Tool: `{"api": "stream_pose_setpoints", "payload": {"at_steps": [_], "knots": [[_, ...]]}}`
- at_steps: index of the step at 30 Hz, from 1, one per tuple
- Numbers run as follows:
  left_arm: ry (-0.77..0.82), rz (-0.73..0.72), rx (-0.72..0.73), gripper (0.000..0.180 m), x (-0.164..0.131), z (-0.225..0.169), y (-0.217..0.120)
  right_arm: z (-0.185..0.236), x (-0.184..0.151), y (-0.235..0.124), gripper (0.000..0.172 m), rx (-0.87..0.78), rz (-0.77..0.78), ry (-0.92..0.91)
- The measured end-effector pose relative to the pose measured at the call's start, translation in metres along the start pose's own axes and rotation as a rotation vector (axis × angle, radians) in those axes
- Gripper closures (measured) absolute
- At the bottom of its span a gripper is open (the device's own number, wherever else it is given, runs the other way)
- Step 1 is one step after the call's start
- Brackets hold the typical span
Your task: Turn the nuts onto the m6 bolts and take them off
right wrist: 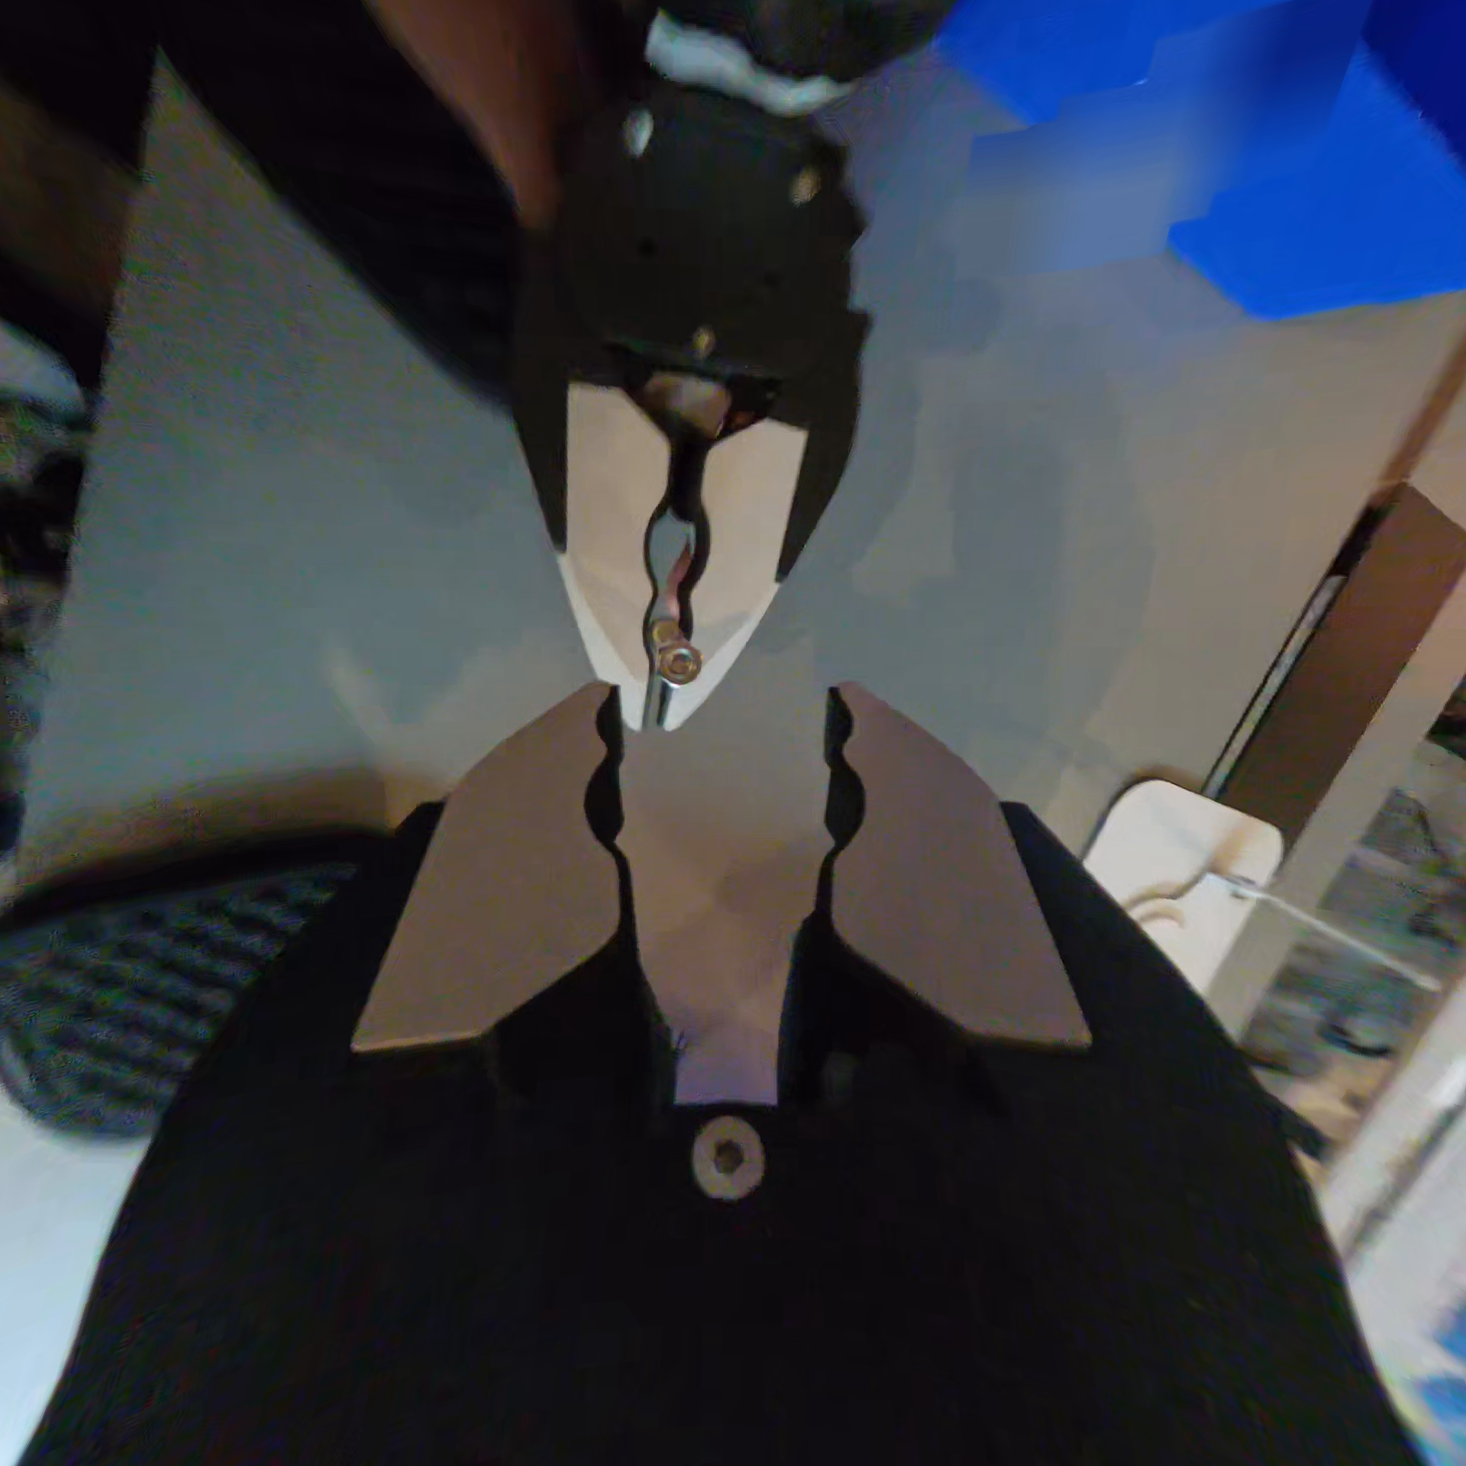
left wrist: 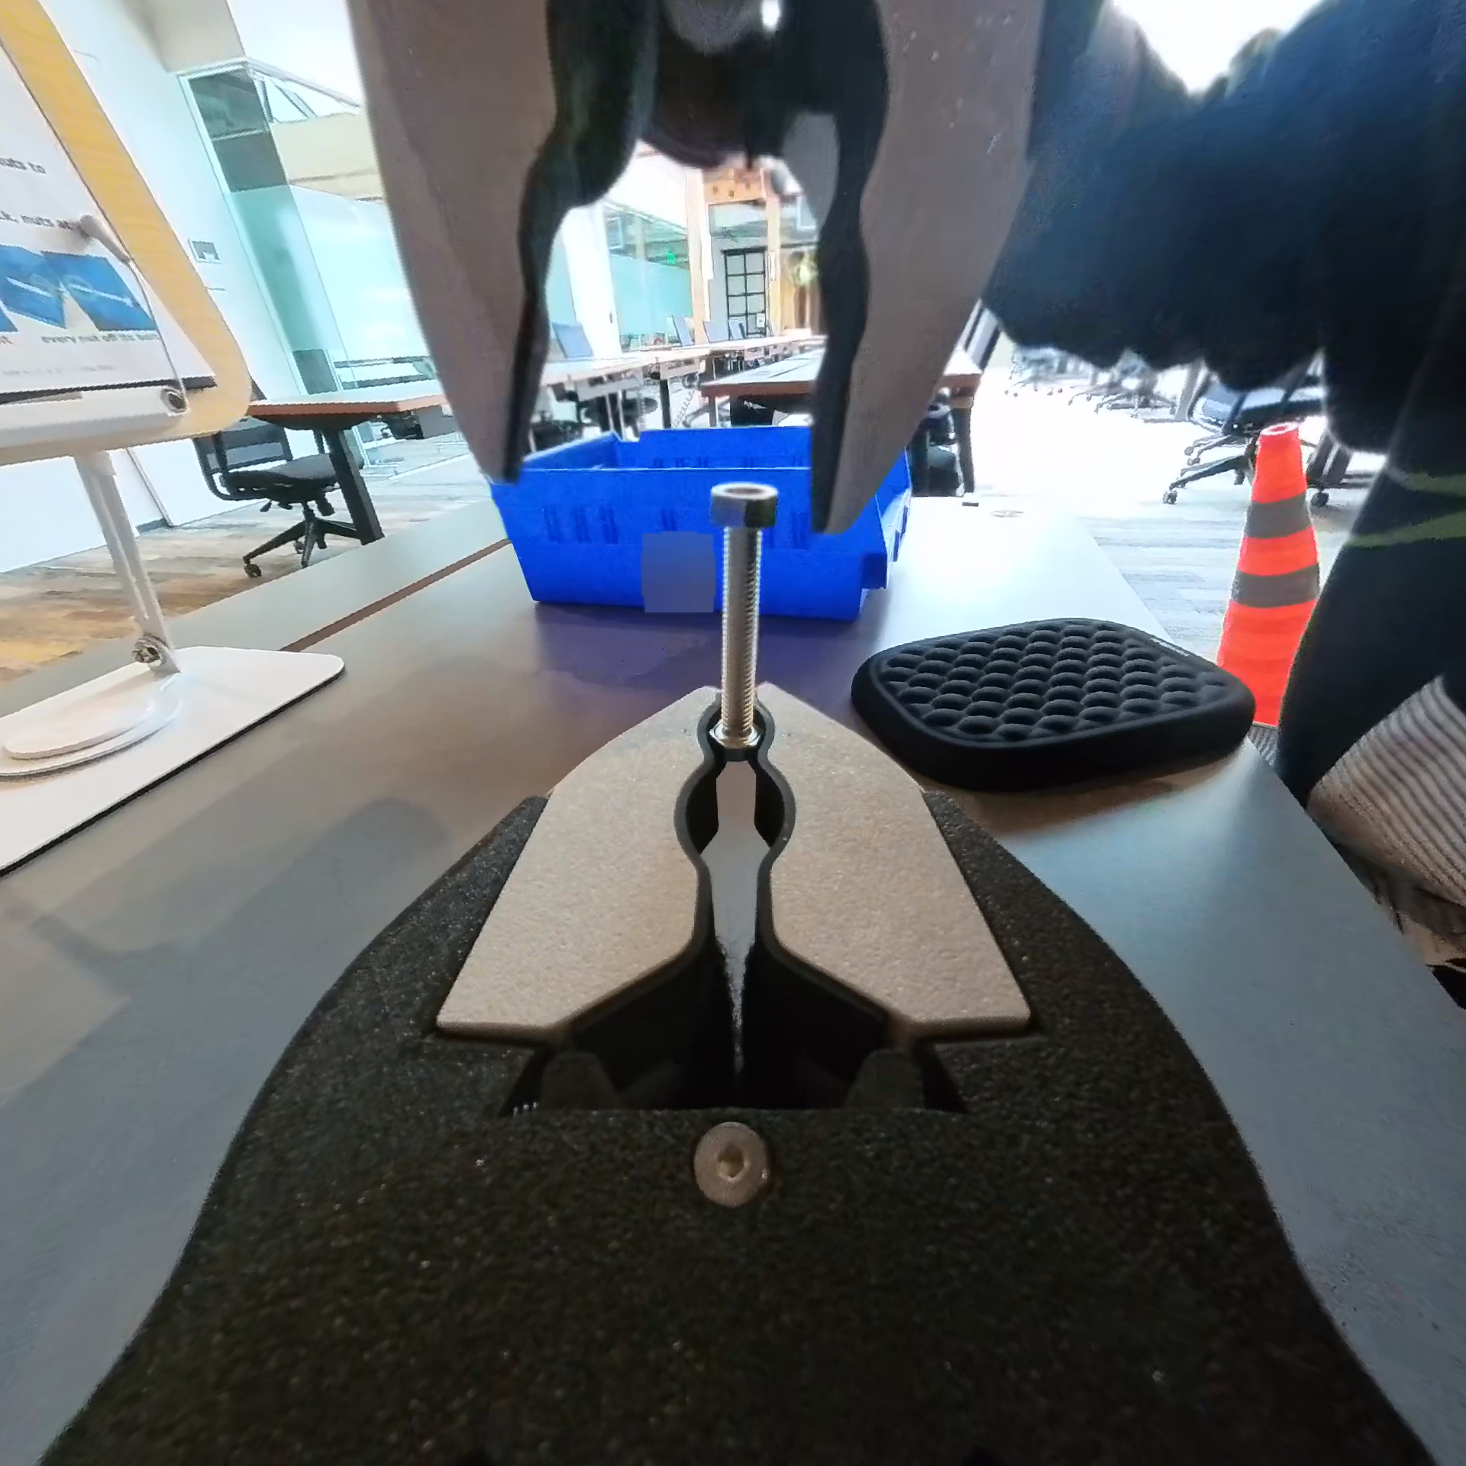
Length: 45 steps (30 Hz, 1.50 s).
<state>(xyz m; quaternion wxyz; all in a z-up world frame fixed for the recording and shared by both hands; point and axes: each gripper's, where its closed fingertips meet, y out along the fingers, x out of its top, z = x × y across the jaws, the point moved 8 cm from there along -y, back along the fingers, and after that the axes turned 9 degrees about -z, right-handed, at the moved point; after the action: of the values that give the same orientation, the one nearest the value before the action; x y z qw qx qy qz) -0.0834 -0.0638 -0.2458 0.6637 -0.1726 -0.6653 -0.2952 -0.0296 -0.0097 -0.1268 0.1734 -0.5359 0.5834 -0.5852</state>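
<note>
The left gripper (left wrist: 736, 734) is pinching a nut (left wrist: 738, 736) in the notch at its fingertips, and a silver bolt (left wrist: 738, 603) is standing upright out of that nut, threaded end down and socket head (left wrist: 742, 504) up, in front of the blue bin (left wrist: 603, 547). The right gripper (left wrist: 662, 500) is hanging above the bolt with its jaws spread wide and nothing between them; 1 fingertip (left wrist: 841, 508) is sitting just beside the bolt head and the other is well to the far side of it, neither one touching. In the right wrist view the same bolt (right wrist: 674, 662) is showing end-on just beyond the right gripper's (right wrist: 722, 706) parted fingertips. Judging by this, the turning step is in hand: the nut is sitting low on the thread, only a short way on, and the right gripper looks to be between 2 turns. The next move is calling for the right jaws to centre over the bolt head, close on it squarely and twist, while the left grip keeps the nut from spinning. Whether the turns are going on or coming off cannot be told. The black honeycomb pad (left wrist: 1047, 698) is lying to the right of the bolt, well apart from it.
</note>
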Motion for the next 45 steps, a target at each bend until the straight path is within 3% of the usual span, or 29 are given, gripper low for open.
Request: {"api": "stream_pose_setpoints", "payload": {"at_steps": [6, 9, 11, 16, 21, 32, 36, 38, 42, 45], "knots": [[-0.045, -0.032, -0.009, 0.177, 0.001, 0.002, -0.001, 0.027, -0.036, -0.013, 0.094, -0.241, -0.794, 0.305], [-0.068, -0.051, -0.036, 0.177, 0.001, 0.002, -0.002, 0.042, -0.057, -0.006, 0.094, -0.403, -1.096, 0.314], [-0.085, -0.066, -0.049, 0.177, 0.002, 0.003, -0.003, 0.047, -0.065, 0.003, 0.098, -0.474, -1.209, 0.334], [-0.101, -0.069, -0.073, 0.177, 0.0, 0.004, -0.003, 0.045, -0.062, 0.032, 0.091, -0.334, -1.147, 0.47], [-0.098, -0.058, -0.099, 0.177, -0.001, 0.002, -0.001, 0.053, -0.052, 0.041, 0.092, -0.299, -1.144, 0.43], [-0.114, -0.056, -0.088, 0.177, -0.001, 0.004, -0.001, 0.056, -0.051, 0.036, 0.117, -0.256, -1.171, 0.429], [-0.119, -0.057, -0.083, 0.177, -0.001, 0.005, -0.001, 0.059, -0.052, 0.035, 0.14, -0.264, -1.183, 0.389], [-0.114, -0.054, -0.086, 0.177, -0.002, 0.004, -0.001, 0.056, -0.054, 0.035, 0.139, -0.296, -1.182, 0.393], [-0.111, -0.051, -0.088, 0.177, -0.002, 0.004, -0.001, 0.053, -0.054, 0.038, 0.12, -0.305, -1.162, 0.414], [-0.113, -0.051, -0.085, 0.177, -0.002, 0.004, -0.001, 0.055, -0.053, 0.038, 0.126, -0.296, -1.162, 0.391]]}}
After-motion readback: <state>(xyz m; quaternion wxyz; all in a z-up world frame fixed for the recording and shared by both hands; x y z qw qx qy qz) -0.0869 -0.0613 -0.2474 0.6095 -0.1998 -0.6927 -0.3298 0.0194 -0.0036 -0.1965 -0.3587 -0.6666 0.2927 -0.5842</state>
